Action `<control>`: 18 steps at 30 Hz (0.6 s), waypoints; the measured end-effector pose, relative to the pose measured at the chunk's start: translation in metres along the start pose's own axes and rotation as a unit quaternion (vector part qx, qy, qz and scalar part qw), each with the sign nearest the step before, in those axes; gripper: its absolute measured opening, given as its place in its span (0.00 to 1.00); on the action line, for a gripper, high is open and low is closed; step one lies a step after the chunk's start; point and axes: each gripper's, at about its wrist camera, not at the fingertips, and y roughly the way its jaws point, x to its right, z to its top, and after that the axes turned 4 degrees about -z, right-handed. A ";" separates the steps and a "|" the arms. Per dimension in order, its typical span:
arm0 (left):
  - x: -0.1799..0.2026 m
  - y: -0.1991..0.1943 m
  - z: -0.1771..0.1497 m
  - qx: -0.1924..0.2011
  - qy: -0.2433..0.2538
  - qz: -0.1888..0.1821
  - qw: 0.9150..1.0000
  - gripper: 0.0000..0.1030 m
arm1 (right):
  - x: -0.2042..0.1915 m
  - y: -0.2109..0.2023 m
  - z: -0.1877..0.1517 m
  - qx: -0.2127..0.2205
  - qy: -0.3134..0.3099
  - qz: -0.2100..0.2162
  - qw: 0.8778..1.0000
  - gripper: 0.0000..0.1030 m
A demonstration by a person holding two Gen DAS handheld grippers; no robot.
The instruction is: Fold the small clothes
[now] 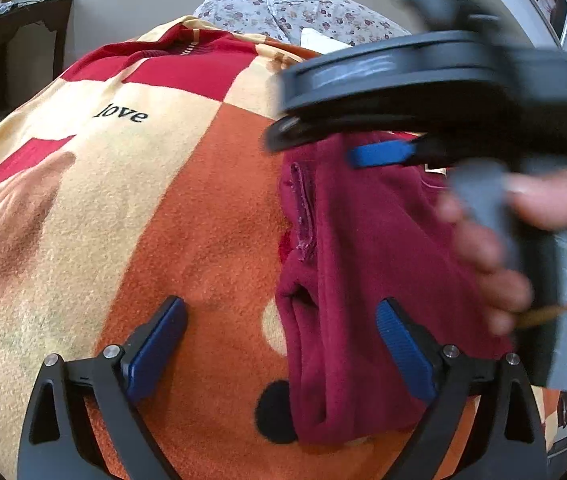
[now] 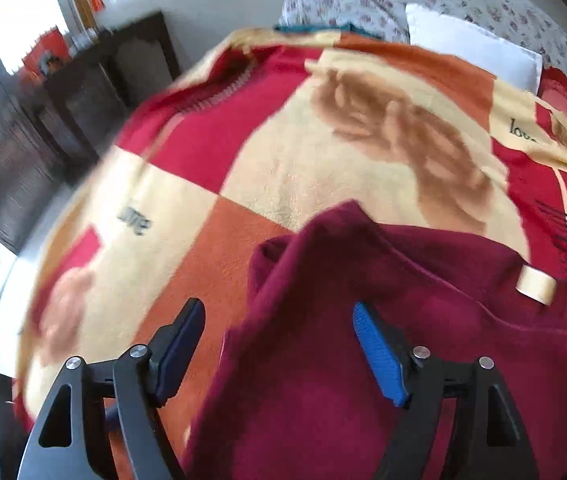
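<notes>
checkered blanket (image 1: 171, 208), maroon garment (image 1: 363, 264), both grippers spread

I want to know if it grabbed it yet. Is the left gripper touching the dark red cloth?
Cannot tell. In the left wrist view the left gripper is open over the dark red cloth; no view shows contact or gap plainly.

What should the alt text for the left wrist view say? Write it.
The open left gripper hovers over a maroon garment lying on an orange, cream and red blanket. The right gripper, held in a hand, crosses the upper right, blurred.
</notes>
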 end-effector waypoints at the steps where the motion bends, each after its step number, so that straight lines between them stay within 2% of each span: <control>1: 0.000 0.000 0.000 0.000 -0.001 -0.001 1.000 0.93 | -0.002 0.010 0.003 -0.015 -0.009 -0.008 1.000 0.84; 3: -0.001 0.001 0.000 0.000 -0.003 -0.003 1.000 0.93 | -0.006 0.020 0.003 -0.012 -0.030 -0.027 0.999 0.81; 5: 0.000 0.001 0.001 0.001 -0.005 -0.004 1.000 0.93 | 0.000 0.016 0.001 0.005 -0.034 -0.043 0.999 0.42; 6: 0.000 0.000 0.001 0.002 -0.006 -0.004 1.000 0.93 | 0.007 0.011 -0.001 0.014 -0.026 -0.027 0.999 0.35; 7: 0.000 -0.001 0.002 0.005 -0.008 -0.004 1.000 0.93 | 0.016 0.006 -0.004 0.017 -0.014 -0.003 1.000 0.21; 13: 0.008 -0.011 0.010 0.030 -0.007 0.000 1.000 0.93 | 0.051 -0.037 -0.022 0.068 0.040 0.100 0.992 0.17; 18: 0.026 -0.001 0.024 0.024 0.038 0.017 0.999 0.95 | 0.064 -0.061 -0.034 0.092 0.052 0.123 0.987 0.17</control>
